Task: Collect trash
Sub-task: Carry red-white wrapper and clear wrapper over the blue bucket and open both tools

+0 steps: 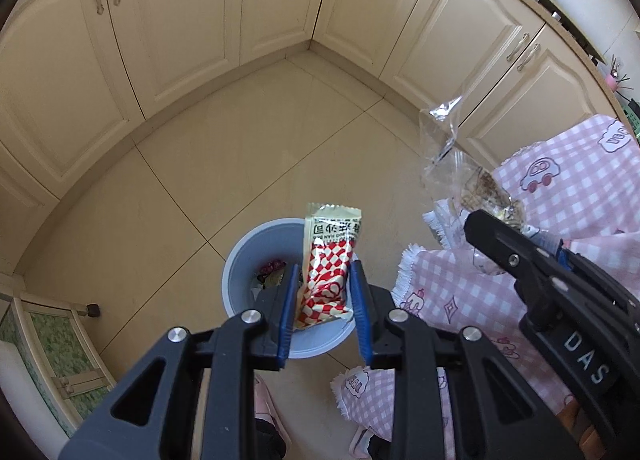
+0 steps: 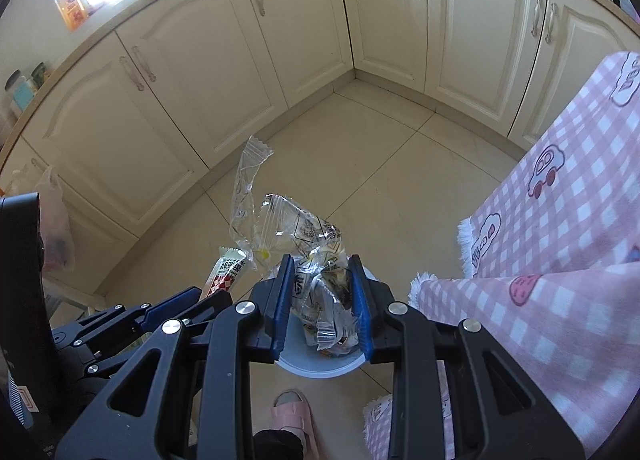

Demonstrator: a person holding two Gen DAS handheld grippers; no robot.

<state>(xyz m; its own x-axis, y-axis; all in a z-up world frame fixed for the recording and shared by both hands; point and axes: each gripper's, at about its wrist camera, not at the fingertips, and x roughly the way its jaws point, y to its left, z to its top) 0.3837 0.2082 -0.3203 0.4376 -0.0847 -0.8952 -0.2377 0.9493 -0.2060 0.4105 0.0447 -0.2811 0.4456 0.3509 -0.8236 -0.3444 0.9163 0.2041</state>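
My left gripper (image 1: 324, 272) is shut on a red-and-white checked snack wrapper (image 1: 326, 264) and holds it over a round grey trash bin (image 1: 240, 260) on the floor; some trash lies inside. My right gripper (image 2: 322, 264) is shut on a bunch of clear plastic wrappers (image 2: 316, 244) above the same bin (image 2: 320, 370). In the left wrist view the right gripper (image 1: 480, 224) comes in from the right with the clear wrappers (image 1: 452, 152). In the right wrist view the left gripper (image 2: 188, 300) shows at lower left with the checked wrapper (image 2: 224, 272).
Cream kitchen cabinets (image 1: 180, 20) line the corner behind the tiled floor (image 1: 248, 152). A pink checked cloth (image 2: 560, 240) hangs over a table at the right. A pink slipper (image 2: 294, 416) is below the bin. A plastic bag (image 2: 56, 228) hangs at left.
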